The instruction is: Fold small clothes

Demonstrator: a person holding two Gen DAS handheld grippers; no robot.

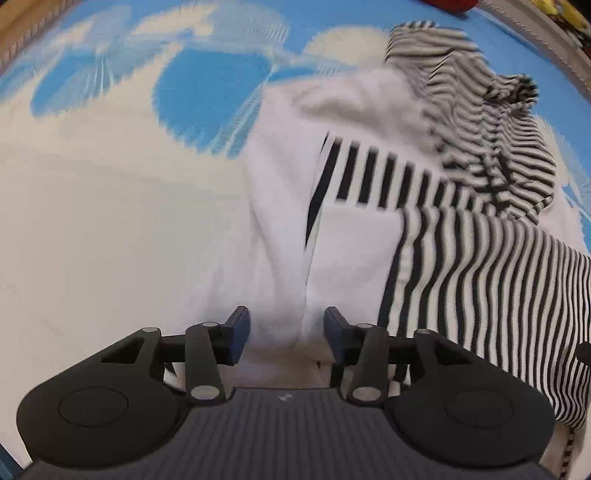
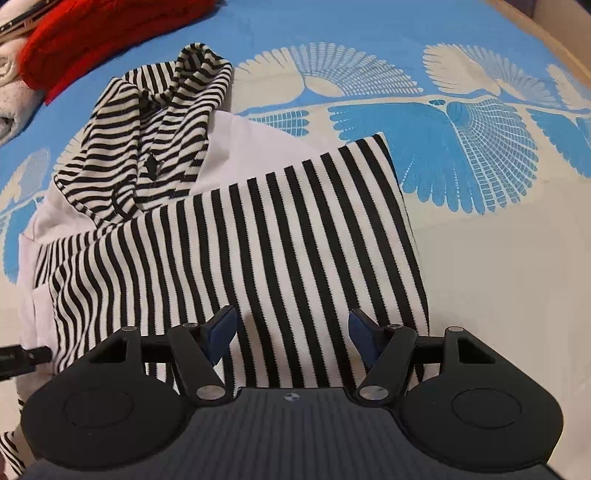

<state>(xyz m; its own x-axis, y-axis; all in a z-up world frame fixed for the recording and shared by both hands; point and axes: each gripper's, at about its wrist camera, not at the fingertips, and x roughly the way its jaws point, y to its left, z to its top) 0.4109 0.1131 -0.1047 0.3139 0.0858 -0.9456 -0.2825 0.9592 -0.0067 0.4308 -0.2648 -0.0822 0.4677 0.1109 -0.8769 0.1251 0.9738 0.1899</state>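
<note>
A small hooded garment lies on the blue and cream patterned cloth [image 2: 480, 258]. It has a white body [image 1: 280, 221], a striped hood [image 2: 155, 122] and a flat black-and-white striped panel [image 2: 295, 240]. In the left wrist view my left gripper [image 1: 286, 332] points down over the white part. Its blue pads [image 1: 238, 332] stand apart, a soft ridge of white fabric lies loose between them, and neither pad presses on it. In the right wrist view my right gripper [image 2: 291, 328] hangs open over the near edge of the striped panel and grips nothing.
A red knitted piece [image 2: 103, 33] and a cream knitted piece [image 2: 11, 92] lie at the far left beyond the hood. The cloth's stitched border [image 1: 546, 48] and a wooden edge [image 2: 561, 33] run along the far side. Bare patterned cloth spreads to the right of the garment.
</note>
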